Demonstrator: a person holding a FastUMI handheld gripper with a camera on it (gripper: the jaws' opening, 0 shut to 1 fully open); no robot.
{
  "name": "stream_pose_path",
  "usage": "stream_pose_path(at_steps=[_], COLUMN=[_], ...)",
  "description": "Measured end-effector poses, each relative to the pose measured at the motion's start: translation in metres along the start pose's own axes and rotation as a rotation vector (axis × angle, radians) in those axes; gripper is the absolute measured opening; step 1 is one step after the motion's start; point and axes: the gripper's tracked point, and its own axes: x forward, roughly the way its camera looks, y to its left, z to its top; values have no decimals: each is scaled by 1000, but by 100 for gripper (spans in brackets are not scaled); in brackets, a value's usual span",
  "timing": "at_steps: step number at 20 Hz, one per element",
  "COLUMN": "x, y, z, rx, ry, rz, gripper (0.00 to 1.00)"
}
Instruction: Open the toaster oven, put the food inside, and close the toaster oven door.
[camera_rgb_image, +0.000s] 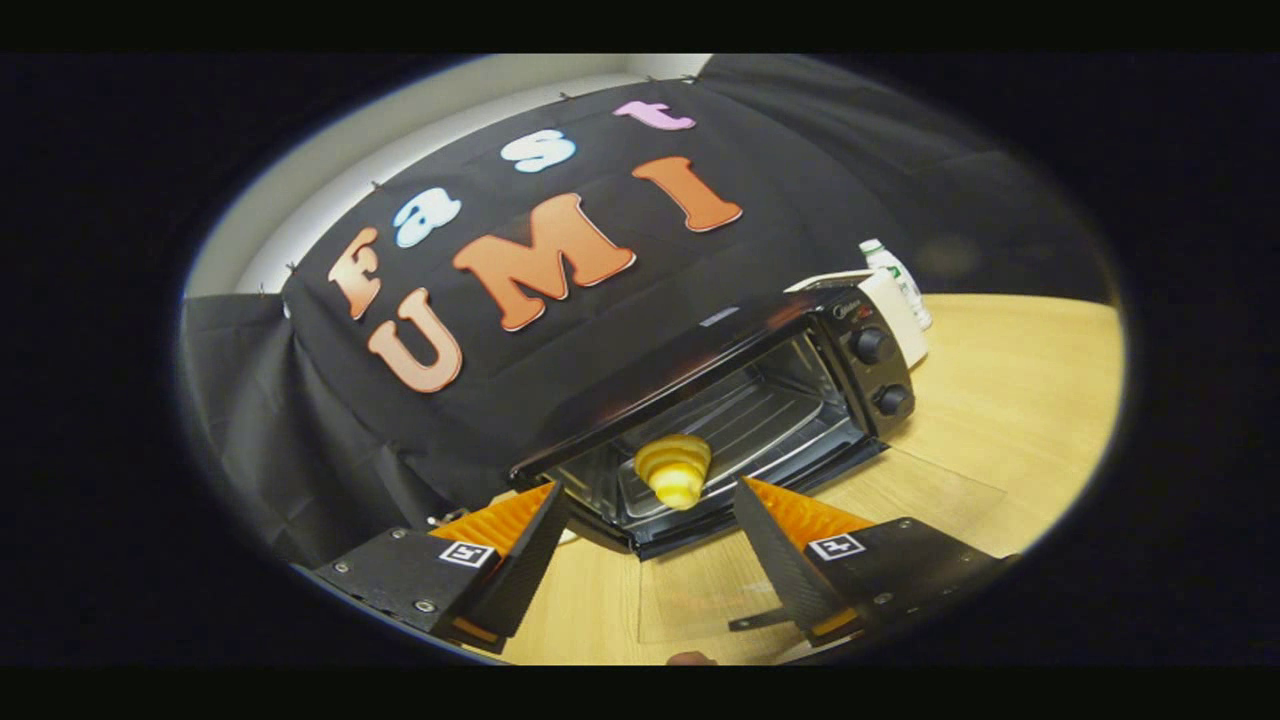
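A: On the wooden table (1010, 400), the toaster oven (740, 400) gapes, glass door (800, 540) flat. The croissant (674, 469)?

B: Near the rack's front edge, ahead of the gripper (645, 500), fingers spread, apparently let go; door's next.

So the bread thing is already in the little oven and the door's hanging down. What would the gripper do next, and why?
Probably draw back and drop toward the glass door, to get under its edge and swing it up. The croissant already sits at the front of the toaster oven, the gripper is open and holds nothing, and the door lies flat on the table.
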Motion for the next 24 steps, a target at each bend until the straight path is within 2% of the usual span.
stream_pose_path(at_steps=[5, 13, 18, 24], x=[-45, -85, -85, -67], y=[-30, -82, -101, -109], z=[-19, -57, -86, -102], rx=[-143, -393, -471, -496], ry=[42, 121, 213, 273], rz=[-67, -159, -178, -190], gripper=[98, 98, 99, 99])
